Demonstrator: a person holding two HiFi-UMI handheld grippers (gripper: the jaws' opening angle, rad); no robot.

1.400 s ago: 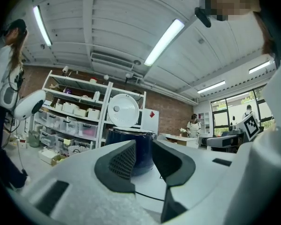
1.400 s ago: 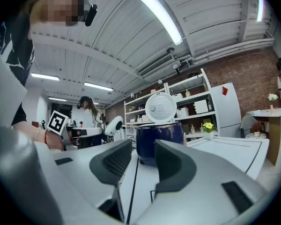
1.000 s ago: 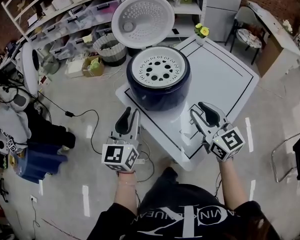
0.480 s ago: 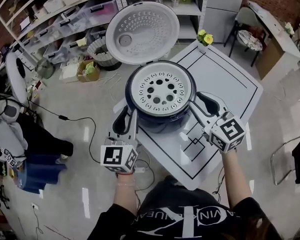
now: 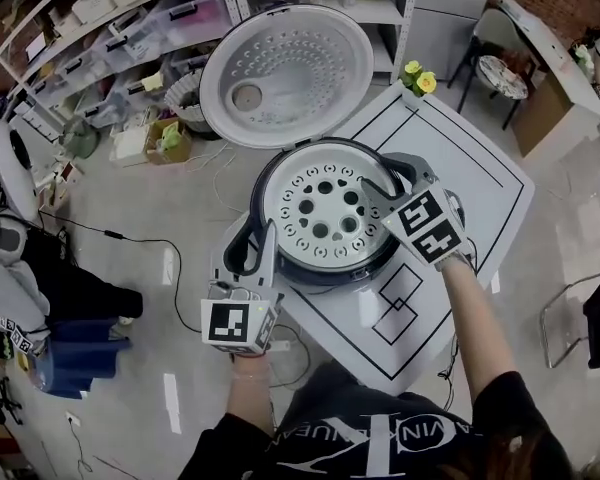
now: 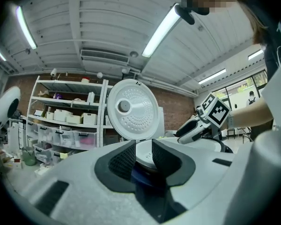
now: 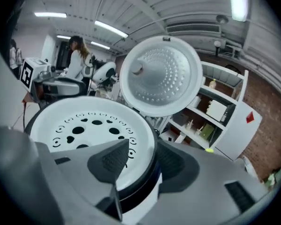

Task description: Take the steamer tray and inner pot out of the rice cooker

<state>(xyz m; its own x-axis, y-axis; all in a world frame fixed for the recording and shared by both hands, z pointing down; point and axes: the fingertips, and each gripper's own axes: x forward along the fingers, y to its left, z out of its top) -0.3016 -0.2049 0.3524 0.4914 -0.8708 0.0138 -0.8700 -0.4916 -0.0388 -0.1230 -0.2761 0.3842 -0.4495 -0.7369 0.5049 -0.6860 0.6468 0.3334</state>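
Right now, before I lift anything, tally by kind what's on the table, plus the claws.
Rice cooker: 1
Steamer tray: 1
Pot of yellow flowers: 1
Claws: 2 (left claw; right claw, opening, with the cooker's rim between its jaws)
Total: 5
Inner pot not visible, uncounted.

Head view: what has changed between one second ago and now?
Both tools moved in to the rice cooker. The right tool now straddles the rim of the steamer tray, jaws opening, not gripping. The left tool reached the opposite rim, jaws apart. The tray remains inside; the lid stays open.
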